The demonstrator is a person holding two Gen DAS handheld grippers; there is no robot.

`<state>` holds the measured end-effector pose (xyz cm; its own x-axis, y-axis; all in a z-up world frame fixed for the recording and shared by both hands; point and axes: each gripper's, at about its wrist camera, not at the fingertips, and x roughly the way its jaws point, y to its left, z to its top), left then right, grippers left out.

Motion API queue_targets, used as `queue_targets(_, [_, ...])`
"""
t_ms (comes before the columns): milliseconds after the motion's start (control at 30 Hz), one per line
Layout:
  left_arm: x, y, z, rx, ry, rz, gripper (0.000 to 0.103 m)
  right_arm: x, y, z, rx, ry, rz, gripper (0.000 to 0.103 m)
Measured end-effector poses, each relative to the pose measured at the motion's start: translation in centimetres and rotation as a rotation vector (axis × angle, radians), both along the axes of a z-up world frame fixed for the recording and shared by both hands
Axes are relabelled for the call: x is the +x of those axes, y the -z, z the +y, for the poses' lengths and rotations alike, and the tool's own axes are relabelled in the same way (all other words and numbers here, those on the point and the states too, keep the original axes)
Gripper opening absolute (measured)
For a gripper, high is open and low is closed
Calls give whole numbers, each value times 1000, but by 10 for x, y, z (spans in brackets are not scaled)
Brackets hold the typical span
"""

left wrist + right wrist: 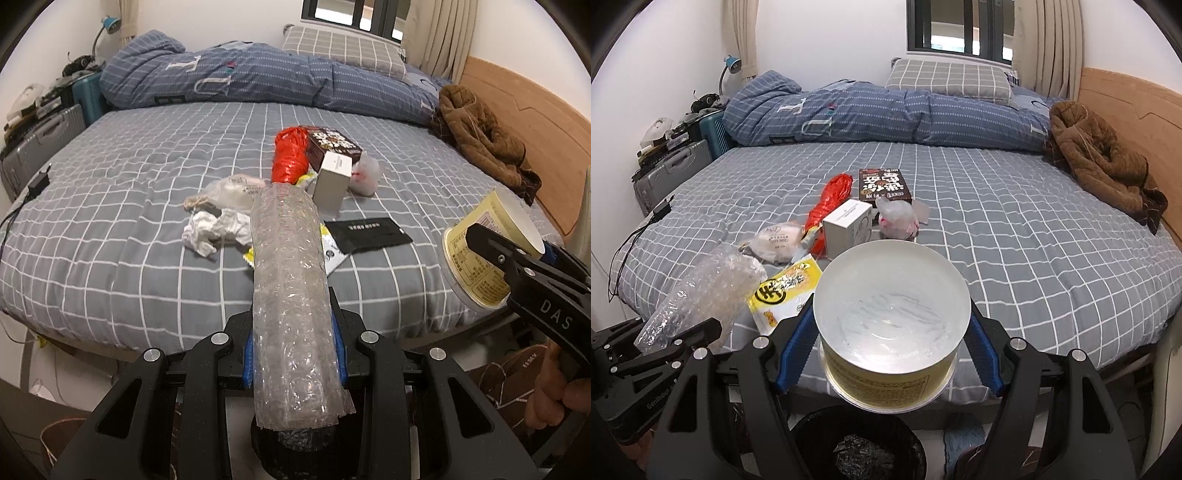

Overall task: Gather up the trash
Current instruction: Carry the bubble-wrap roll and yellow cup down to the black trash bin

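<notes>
The left hand-held gripper [295, 354] is clamped on a long roll of clear bubble wrap [291, 295], its blue-padded fingers [248, 360] pressing the roll from both sides near the lower end, so that the roll runs forward from the jaws out over the edge of the bed with the grey, white-checked sheet [110, 229]. The right hand-held gripper [892, 328] is clamped on a round pale-yellow paper tub with printed text and a whitish inside [892, 314], one blue pad [796, 343] against each side of its wall, the open mouth facing the camera. Both held pieces hang at the near edge of the bed, and a black bin lined with a dark bag [858, 446] sits on the floor just below the tub. Further out on the sheet, well ahead of both grippers, lies the remaining trash: a crumpled white tissue [214, 230], a clear plastic bag with a whitish item inside [232, 190], a red plastic bag [290, 157], a dark brown printed carton [332, 146], a small white box [332, 179], a flat black pouch [369, 234] and a yellow snack wrapper [785, 293], which lies nearest, just beyond the tub. A brown fleece garment [484, 136] is heaped by the wooden headboard [517, 99].
</notes>
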<state>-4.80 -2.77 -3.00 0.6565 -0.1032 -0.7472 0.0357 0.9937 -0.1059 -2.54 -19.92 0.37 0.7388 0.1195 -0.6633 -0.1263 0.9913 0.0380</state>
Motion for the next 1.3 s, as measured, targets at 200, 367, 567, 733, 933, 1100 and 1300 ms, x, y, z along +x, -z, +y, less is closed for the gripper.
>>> queue_targets(200, [-11,5,2,-3,-7,16,30,-12,9,4,-6,-9,24,70])
queue_targets(367, [-20,14,3,3,-8,40,30,-19,17,7,-12,-15,47,70])
queue_targets(567, [-29,25,7,0,-14,72,30,-27,25,11,-19,-22,69,70])
queue_targets(733, [-34,34,8,-3,-17,99,30,-33,34,14,-16,-32,102,70])
queue_targets(933, [-40,47,10,-5,-22,136,30,-38,46,16,-13,-36,142,70])
queue_targets(1100, [-48,55,9,-12,-24,161,30,-44,53,18,-19,-37,163,70])
queue_targets(1300, [-58,64,10,-15,-30,188,30,-50,59,18,-21,-37,185,70])
